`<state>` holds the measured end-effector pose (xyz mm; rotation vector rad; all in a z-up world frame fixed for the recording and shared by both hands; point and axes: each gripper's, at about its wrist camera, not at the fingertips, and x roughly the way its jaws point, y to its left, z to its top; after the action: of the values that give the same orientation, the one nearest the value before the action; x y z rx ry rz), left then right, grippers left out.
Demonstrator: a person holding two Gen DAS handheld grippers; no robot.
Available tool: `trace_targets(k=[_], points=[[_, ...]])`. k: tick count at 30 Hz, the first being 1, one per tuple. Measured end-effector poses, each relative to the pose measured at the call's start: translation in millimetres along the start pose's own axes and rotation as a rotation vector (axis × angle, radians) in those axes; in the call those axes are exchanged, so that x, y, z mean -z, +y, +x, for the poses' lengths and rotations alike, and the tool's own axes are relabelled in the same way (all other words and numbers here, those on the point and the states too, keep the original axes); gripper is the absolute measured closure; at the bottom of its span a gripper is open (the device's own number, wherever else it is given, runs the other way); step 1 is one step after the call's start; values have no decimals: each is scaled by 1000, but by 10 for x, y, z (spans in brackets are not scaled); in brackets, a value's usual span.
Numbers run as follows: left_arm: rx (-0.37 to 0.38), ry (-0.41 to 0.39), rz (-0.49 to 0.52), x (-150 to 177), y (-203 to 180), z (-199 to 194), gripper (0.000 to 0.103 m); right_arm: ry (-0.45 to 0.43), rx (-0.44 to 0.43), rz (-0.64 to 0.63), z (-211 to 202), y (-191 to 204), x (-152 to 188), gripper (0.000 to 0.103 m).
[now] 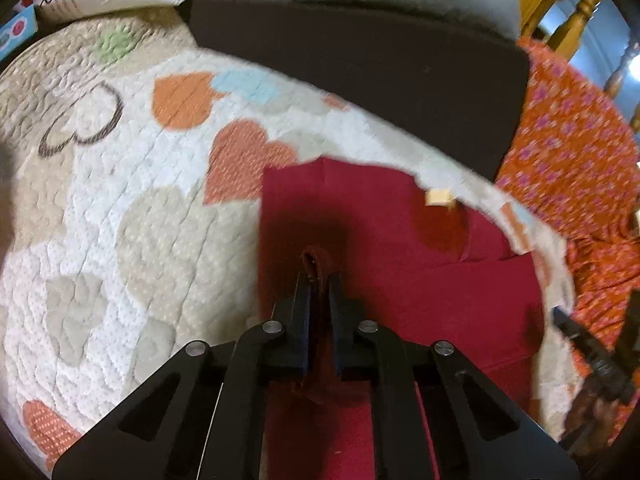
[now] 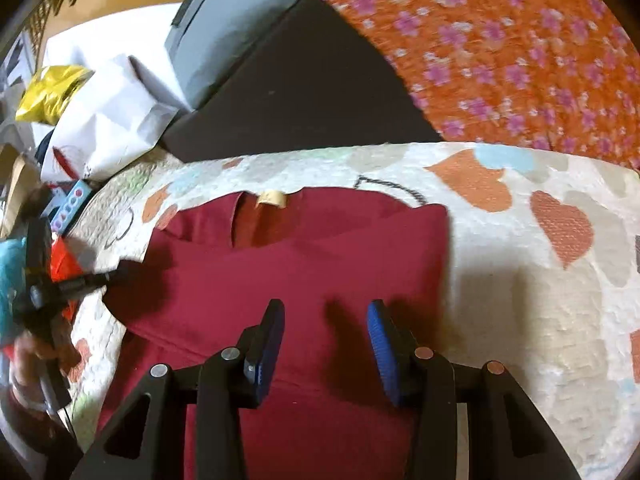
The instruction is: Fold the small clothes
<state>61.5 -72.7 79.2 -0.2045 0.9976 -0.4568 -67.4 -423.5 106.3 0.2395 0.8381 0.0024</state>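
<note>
While we look along both claws, we note these lines:

Garment: a dark red shirt (image 2: 304, 256) lies spread on the heart-print quilt (image 2: 520, 320), its neck opening and pale label (image 2: 272, 199) at the far edge.

Far edge: the quilt ends just past the collar, where a dark cushion (image 2: 296, 104) and an orange flowered cloth (image 2: 500, 52) begin.

Left side: white bags (image 2: 108, 120) and a blue box (image 2: 74, 200) crowd the quilt's far left corner.

Open room: we see bare quilt to the right of the shirt in the right wrist view, and a wide bare stretch (image 1: 100, 220) to its left in the left wrist view.

Left claw (image 1: 318, 280): nearly closed, pinching a raised fold of the red cloth (image 1: 400, 280) between its fingers.

Right claw (image 2: 326, 308): fingers spread wide, gripping nothing; we see it over the shirt's middle, the blue pad (image 2: 378, 332) near the shirt's right edge.

Contact on the right: we cannot tell whether the tips touch the cloth.
</note>
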Motion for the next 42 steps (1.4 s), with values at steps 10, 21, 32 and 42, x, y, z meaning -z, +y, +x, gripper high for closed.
trace_targets(k=[10, 21, 32, 42], points=[[84, -128, 55, -390, -212, -174, 98, -16, 17, 60, -18, -140, -42, 62], [-77, 52, 36, -106, 12, 454, 98, 2, 197, 92, 410, -452, -218, 54], [-106, 41, 63, -103, -29, 500, 98, -45, 173, 263, 529, -922, -142, 94], [-112, 38, 18, -29, 41, 400, 96, -51, 94, 163, -105, -566, 11, 75]])
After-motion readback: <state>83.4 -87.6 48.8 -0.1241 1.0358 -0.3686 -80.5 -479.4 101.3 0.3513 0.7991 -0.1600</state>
